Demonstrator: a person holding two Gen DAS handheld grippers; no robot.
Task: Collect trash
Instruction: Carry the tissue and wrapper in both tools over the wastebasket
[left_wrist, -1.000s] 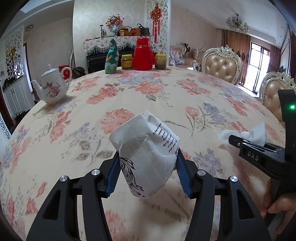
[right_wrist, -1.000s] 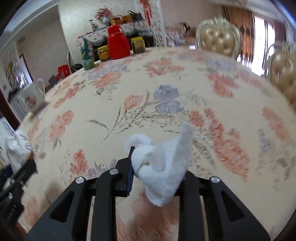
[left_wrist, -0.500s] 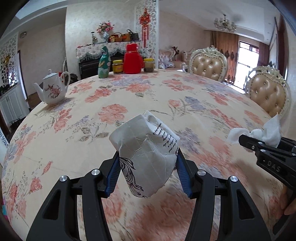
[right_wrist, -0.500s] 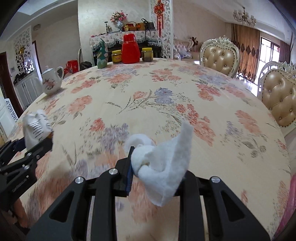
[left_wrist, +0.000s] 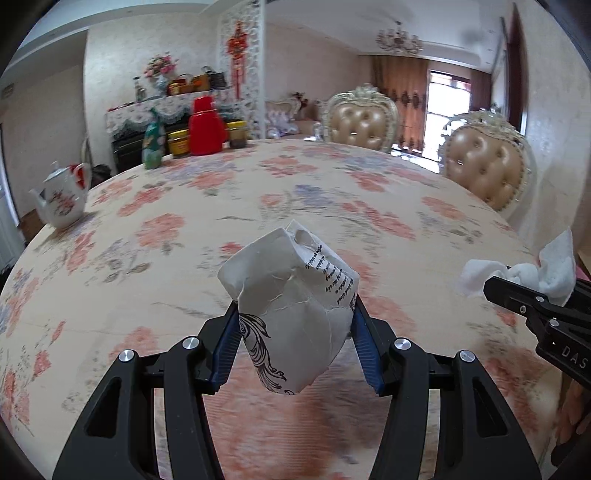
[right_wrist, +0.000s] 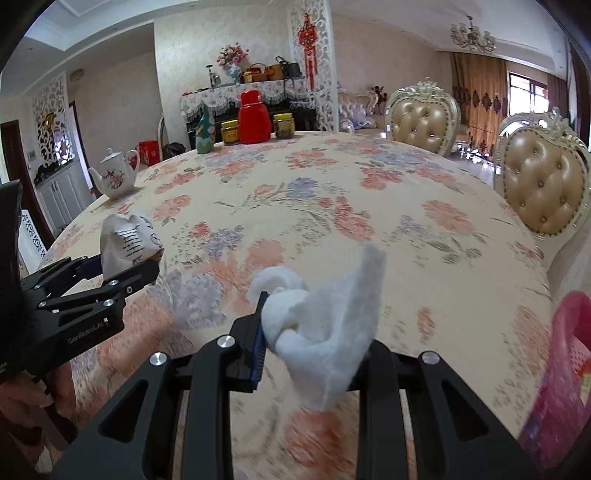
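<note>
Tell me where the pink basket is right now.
The pink basket shows only in the right wrist view, at the lower right edge beside the table, just right of the right gripper holding the white tissue.

A cream tablecloth with pink and lilac flowers lies under a white paper wad with black print, a white tissue, a red jug and a pink basket.
</note>
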